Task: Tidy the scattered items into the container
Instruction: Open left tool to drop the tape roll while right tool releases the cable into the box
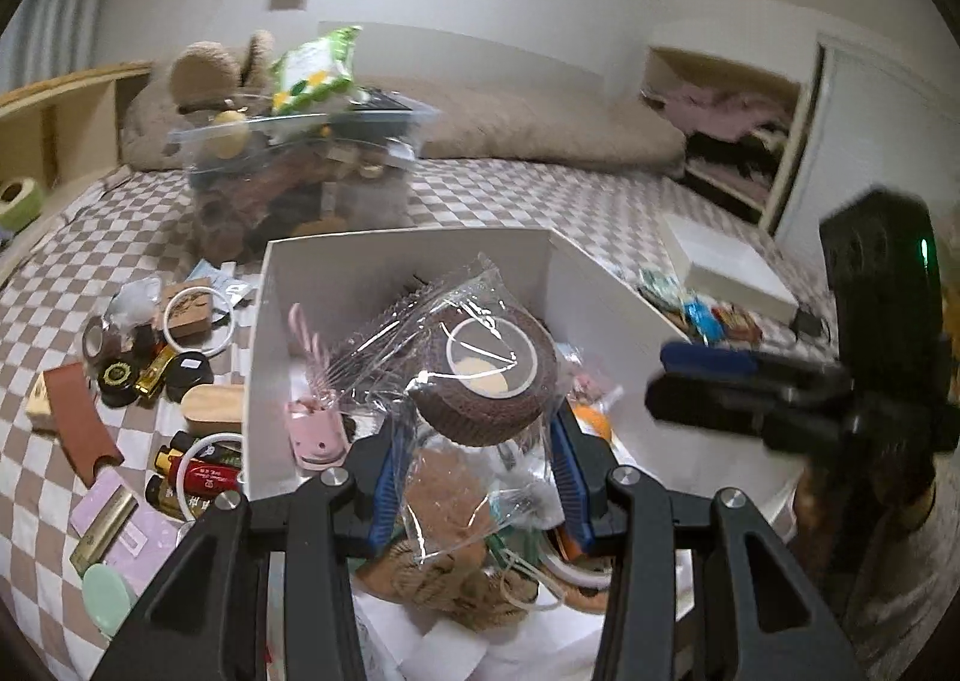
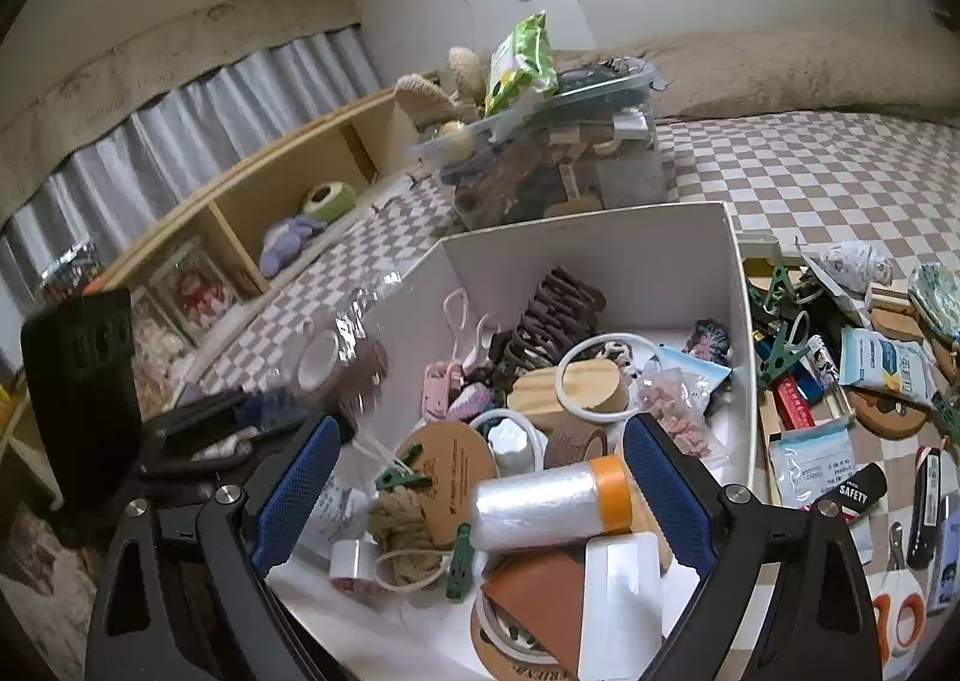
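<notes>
In the left wrist view, the left gripper (image 1: 474, 477) is filling the lower middle of the frame, its jaws closed narrowly on a crinkled clear bag holding a brown tape roll (image 1: 487, 378). The bag is hanging over the open white box (image 1: 396, 255), which is sitting on the checkered bed (image 1: 540, 201) at frame centre. Scattered items (image 1: 150, 369) are lying left of the box. The right gripper (image 1: 708, 381) is showing blurred at the right edge.

In the right wrist view, the right gripper (image 2: 480, 489) is occupying the lower middle, its jaws standing wide with nothing between the pads. Below them the white box (image 2: 600, 237) is holding a wrapped roll with an orange end (image 2: 552, 501), a wooden block (image 2: 564, 387) and hair clips. More clutter (image 2: 840, 369) is lying on the bed to the right. The bagged tape (image 2: 342, 363) is appearing at centre left.
</notes>
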`<state>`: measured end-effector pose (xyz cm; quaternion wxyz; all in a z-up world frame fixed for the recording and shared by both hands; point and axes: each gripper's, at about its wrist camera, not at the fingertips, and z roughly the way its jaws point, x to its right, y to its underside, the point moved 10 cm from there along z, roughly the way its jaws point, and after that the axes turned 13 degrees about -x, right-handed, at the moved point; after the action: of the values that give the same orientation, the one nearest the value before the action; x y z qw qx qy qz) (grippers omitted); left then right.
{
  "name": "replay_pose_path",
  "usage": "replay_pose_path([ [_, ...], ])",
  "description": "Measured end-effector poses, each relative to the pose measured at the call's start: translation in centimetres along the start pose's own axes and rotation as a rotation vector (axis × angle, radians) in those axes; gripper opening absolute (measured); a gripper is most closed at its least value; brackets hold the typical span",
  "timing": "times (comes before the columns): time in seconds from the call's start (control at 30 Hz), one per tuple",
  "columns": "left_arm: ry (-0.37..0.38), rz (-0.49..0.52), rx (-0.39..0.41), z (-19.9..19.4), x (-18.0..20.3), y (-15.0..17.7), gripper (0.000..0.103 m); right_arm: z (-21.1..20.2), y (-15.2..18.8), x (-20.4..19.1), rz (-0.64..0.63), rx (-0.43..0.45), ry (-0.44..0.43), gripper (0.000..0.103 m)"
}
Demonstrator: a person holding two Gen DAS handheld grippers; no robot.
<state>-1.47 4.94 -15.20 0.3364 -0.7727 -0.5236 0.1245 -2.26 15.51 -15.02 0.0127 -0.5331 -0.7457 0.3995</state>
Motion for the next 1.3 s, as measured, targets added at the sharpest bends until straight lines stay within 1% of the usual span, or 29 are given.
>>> replay_pose_path([
  [0.13,0.028,0.038,-0.037,0.4,1.0,0.6,0.044,-0.4,-0.2,0.2,0.036,0.012,-0.051,0.095],
  [0.3,0.047,0.086,-0.085,1.1,2.2,1.4,0.044,-0.4,-0.3,0.4,0.048,0.013,-0.049,0.095],
  [0.4,0.018,0.073,-0.095,1.3,1.7,1.5,0.044,-0.4,-0.3,0.4,0.048,0.012,-0.05,0.095],
  [0.53,-0.035,0.002,-0.085,1.4,-0.2,1.1,0.044,-0.3,-0.3,0.4,0.048,0.009,-0.052,0.095],
  [0.57,-0.039,-0.014,-0.086,1.5,-0.6,1.1,0.047,-0.3,-0.3,0.4,0.047,0.008,-0.053,0.095],
  [0.6,-0.045,-0.031,-0.085,1.5,-1.0,1.1,0.063,-0.3,-0.3,0.4,0.047,0.008,-0.051,0.095],
  [0.63,-0.054,-0.044,-0.081,1.6,-1.4,1.0,0.076,-0.2,-0.2,0.5,0.048,0.008,-0.049,0.095],
  [0.67,-0.065,-0.055,-0.072,1.4,-1.7,0.9,0.092,-0.2,-0.2,0.5,0.049,0.008,-0.047,0.095],
  [0.77,-0.061,-0.063,-0.051,1.0,-1.8,0.7,0.093,-0.2,-0.2,0.5,0.05,0.008,-0.047,0.095],
  [0.9,-0.062,-0.054,-0.064,1.4,-1.7,0.8,0.093,-0.2,-0.1,0.5,0.049,0.007,-0.048,0.095],
  [1.3,-0.06,-0.039,-0.066,1.5,-1.3,0.7,0.093,-0.1,0.0,0.6,0.053,0.006,-0.047,0.095],
])
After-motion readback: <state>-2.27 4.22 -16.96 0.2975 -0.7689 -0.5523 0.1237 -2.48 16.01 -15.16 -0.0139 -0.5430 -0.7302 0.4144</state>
